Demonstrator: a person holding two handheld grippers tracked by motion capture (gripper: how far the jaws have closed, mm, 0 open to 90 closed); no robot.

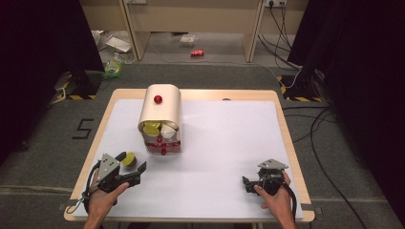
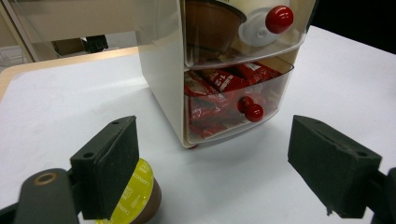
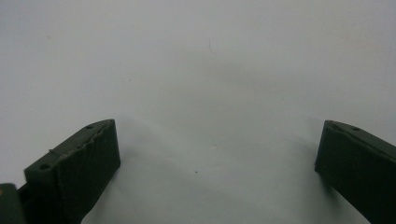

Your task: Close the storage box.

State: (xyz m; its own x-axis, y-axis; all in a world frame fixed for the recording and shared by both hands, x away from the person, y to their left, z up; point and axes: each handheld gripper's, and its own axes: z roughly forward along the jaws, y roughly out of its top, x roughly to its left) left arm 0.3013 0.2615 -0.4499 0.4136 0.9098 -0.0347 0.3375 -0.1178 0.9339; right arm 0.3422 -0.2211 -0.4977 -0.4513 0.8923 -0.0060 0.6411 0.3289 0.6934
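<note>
Left gripper [image 2: 212,172] open, holding nothing. Yellow-lidded capsule [image 2: 135,198] lies on its side outside the left-hand jaw, touching it, not between. Right gripper [image 1: 254,182] open, well apart.

In the high view, the left claw [image 1: 130,168] sits at about 7 o'clock, held by the left hand [image 1: 102,198], and it points toward 2 o'clock. Its jaws stand wide apart. The right claw [image 1: 253,182] sits at about 5 o'clock in the right hand [image 1: 277,200], pointing toward 9 o'clock, jaws also wide apart.
</note>
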